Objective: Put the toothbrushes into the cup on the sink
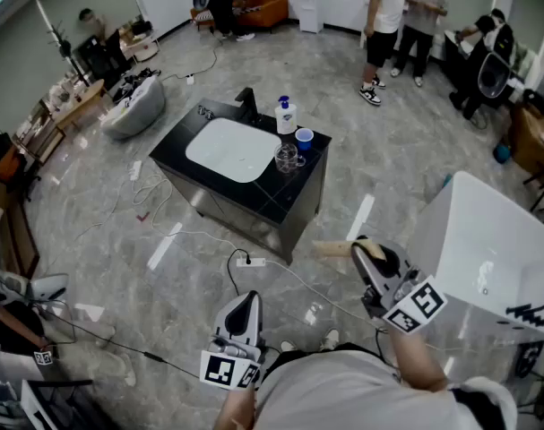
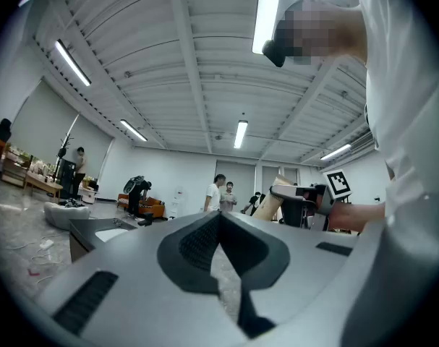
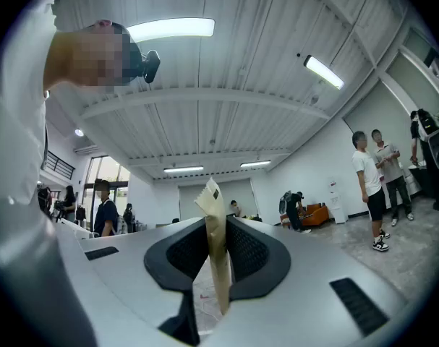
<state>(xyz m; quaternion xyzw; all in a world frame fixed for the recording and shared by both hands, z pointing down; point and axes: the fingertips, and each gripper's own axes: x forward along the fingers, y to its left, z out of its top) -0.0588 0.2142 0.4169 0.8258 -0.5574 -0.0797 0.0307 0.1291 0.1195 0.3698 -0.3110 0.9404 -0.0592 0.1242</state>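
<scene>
Squarely between right fingers (image 3: 249, 253): toothbrush packet (image 3: 217, 251)

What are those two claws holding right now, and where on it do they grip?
The right claw pinches a flat tan packet near one end; the left claw holds nothing.

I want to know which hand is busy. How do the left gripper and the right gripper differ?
The right gripper is shut on a tan paper packet; the left gripper is shut with nothing between its jaws. In the head view, the right gripper reaches further forward than the left gripper, which sits close to the person. Both carry marker cubes.
</scene>
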